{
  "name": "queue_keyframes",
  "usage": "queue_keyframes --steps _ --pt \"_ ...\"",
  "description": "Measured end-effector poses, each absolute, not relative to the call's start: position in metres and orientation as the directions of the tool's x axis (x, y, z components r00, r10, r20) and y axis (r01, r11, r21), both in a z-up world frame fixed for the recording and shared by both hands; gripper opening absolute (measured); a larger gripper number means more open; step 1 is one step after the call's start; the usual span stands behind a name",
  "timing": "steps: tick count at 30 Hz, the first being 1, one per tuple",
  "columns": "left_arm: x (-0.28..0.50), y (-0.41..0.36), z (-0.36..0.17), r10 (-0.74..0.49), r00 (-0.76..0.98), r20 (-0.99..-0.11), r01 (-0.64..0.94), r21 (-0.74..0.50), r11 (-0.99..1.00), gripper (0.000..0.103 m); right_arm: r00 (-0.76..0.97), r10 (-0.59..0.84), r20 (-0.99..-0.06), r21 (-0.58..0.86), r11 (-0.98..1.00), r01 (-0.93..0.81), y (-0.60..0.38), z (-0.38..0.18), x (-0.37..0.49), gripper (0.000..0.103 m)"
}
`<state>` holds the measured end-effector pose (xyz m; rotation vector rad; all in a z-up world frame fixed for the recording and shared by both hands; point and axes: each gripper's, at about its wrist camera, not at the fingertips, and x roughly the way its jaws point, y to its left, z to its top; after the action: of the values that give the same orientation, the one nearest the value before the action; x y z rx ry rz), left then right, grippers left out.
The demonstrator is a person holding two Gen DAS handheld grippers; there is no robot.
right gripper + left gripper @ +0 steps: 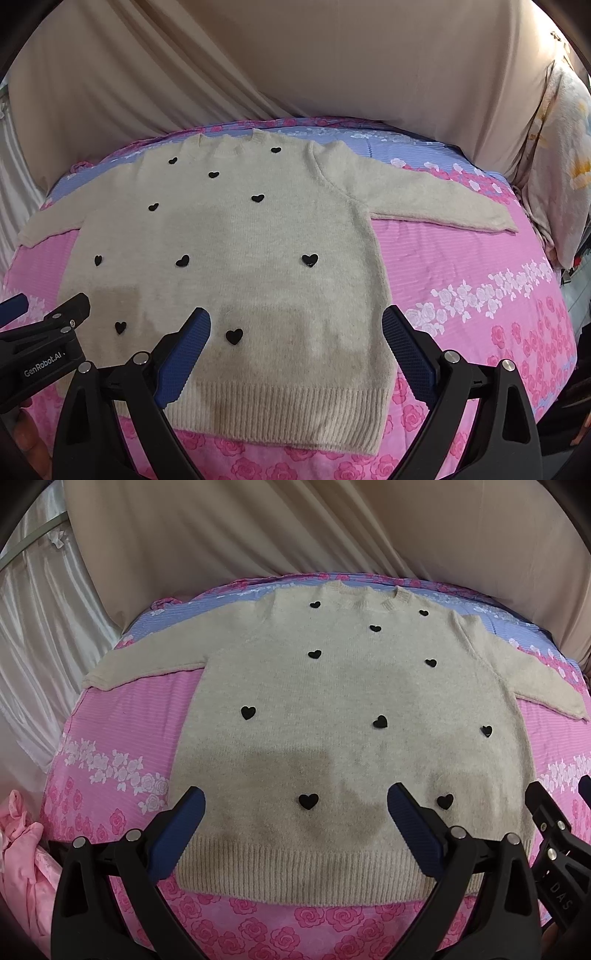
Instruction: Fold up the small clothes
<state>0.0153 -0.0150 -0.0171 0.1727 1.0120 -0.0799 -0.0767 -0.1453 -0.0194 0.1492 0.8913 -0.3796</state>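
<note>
A small cream knit sweater [332, 701] with black heart patches lies flat, front up, on a pink floral bedsheet [122, 731], sleeves spread to both sides and ribbed hem toward me. It also shows in the right wrist view [240, 240]. My left gripper [295, 805] is open and empty, hovering above the hem's left half. My right gripper [295, 325] is open and empty, above the hem's right half. The right gripper shows at the edge of the left wrist view [561, 794], and the left gripper at the edge of the right wrist view [48, 306].
Beige draped fabric [295, 528] hangs behind the bed. A pink garment [18, 849] lies at the bed's left edge. A patterned pillow or blanket [565, 166] stands at the right. The sheet [480, 266] shows pink to the sweater's right.
</note>
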Motion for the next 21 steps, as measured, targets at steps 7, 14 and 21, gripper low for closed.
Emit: queue_keyframes --steps 7,14,21 --pt "0.016 -0.015 -0.018 0.014 0.526 -0.850 0.147 0.107 0.983 0.097 0.558 -0.256 -0.790 -0.033 0.926 0.377 -0.143 -0.020 -0.073 0.092" --pt "0.020 -0.018 -0.023 0.018 0.515 -0.857 0.147 0.109 0.983 0.097 0.552 -0.253 -0.795 -0.034 0.926 0.376 -0.146 -0.022 -0.070 0.092" --pt "0.026 -0.027 -0.026 0.021 0.500 -0.866 0.146 0.109 0.983 0.097 0.537 -0.256 -0.804 -0.031 0.920 0.392 -0.163 -0.025 -0.065 0.092"
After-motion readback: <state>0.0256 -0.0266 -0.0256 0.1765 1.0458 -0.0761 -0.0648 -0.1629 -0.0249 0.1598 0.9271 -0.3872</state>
